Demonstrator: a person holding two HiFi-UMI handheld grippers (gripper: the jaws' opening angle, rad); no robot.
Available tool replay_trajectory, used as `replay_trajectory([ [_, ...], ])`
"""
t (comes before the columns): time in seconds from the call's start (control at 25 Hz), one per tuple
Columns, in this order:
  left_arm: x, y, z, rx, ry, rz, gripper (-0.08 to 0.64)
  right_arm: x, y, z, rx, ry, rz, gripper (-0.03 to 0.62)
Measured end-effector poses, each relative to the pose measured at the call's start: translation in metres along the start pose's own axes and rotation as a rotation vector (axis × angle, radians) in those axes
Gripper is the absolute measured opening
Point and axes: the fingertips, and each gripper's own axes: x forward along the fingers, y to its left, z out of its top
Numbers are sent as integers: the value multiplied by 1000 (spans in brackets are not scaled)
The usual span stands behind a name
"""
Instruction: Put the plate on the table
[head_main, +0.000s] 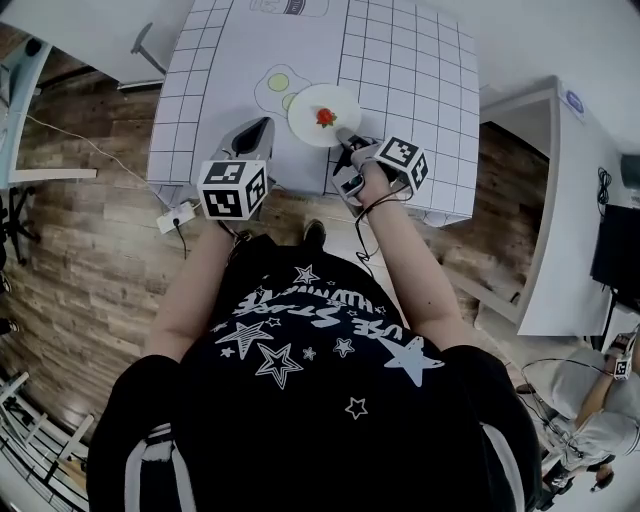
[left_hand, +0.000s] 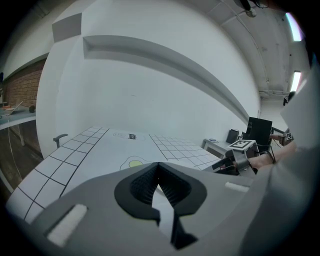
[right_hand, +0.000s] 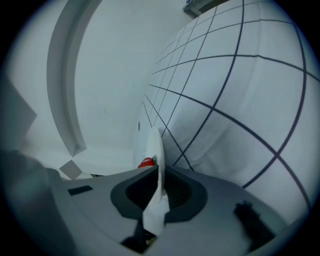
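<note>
- Right gripper: jaws nearly together, pinching the near rim of the plate. In the right gripper view the thin white rim runs edge-on between the two dark pads.
- Plate: white and round, over the near middle of the table and just beside the printed fried egg, covering its right edge. It sits close to the gridded cloth; I cannot tell whether it rests on it or is held just clear.
- On the plate is a small red piece of food, near its centre. The right gripper view shows it as a red spot beside the plate's face.
- Left gripper: jaws closed on each other with nothing between them, as the left gripper view shows. It hangs over the table's near edge, left of the plate and apart from it.
- The left gripper view looks across the cloth to the fried egg print, with the right gripper off to the side.
- Marker cubes: one on the left gripper, one on the right.
- The person stands at the table's near edge, over a wooden floor.
</note>
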Motion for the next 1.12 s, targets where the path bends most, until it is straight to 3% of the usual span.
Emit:
replay_trajectory([
  [0.12, -2, 1, 0, -3, 0, 10, 9, -1, -1, -2, -8, 10, -18, 32],
  [0.24, -4, -1, 0, 0, -1, 19, 9, -2, -3, -3, 5, 29, -16, 95],
  [0.56, -12, -11, -4, -7, -7, 25, 11, -3, 4, 5, 6, 50, 37, 115],
  [0.8, -20, -16, -4, -20, -21, 48, 9, -10, 6, 13, -69, 37, 6, 117],
  [0.96, -25, -19, -8, -21, -21, 63, 9, -11, -4, 7, -145, 100, -44, 117],
  [1.12, -30, -21, -10, -21, -24, 74, 9, -10, -3, 3, -162, 127, -35, 117],
])
